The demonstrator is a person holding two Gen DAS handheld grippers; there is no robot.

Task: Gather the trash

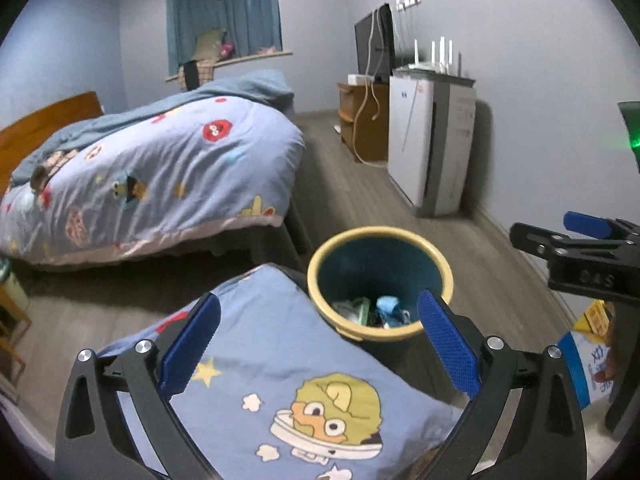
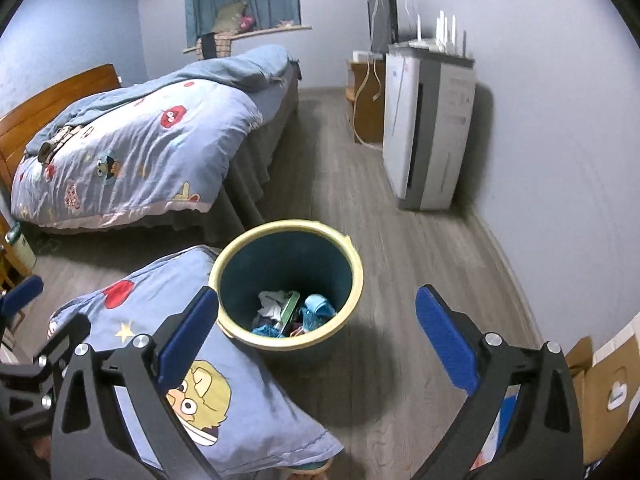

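Observation:
A round trash bin (image 1: 380, 242) with a cream rim and dark teal inside stands on the wood floor; it also shows in the right wrist view (image 2: 286, 227). Crumpled blue, white and green trash (image 1: 374, 311) lies at its bottom, also seen from the right wrist (image 2: 294, 312). My left gripper (image 1: 320, 346) is open and empty above a cartoon-print pillow (image 1: 280, 384), just left of the bin. My right gripper (image 2: 318, 344) is open and empty, hovering near the bin's front rim; it shows side-on at the right of the left wrist view (image 1: 580, 246).
A bed with a blue cartoon quilt (image 2: 132, 152) fills the left. A white air purifier (image 2: 428, 128) with a router on top stands against the right wall, beyond it a wooden cabinet (image 1: 362, 128) and TV. Cardboard boxes (image 2: 608, 392) sit at the near right.

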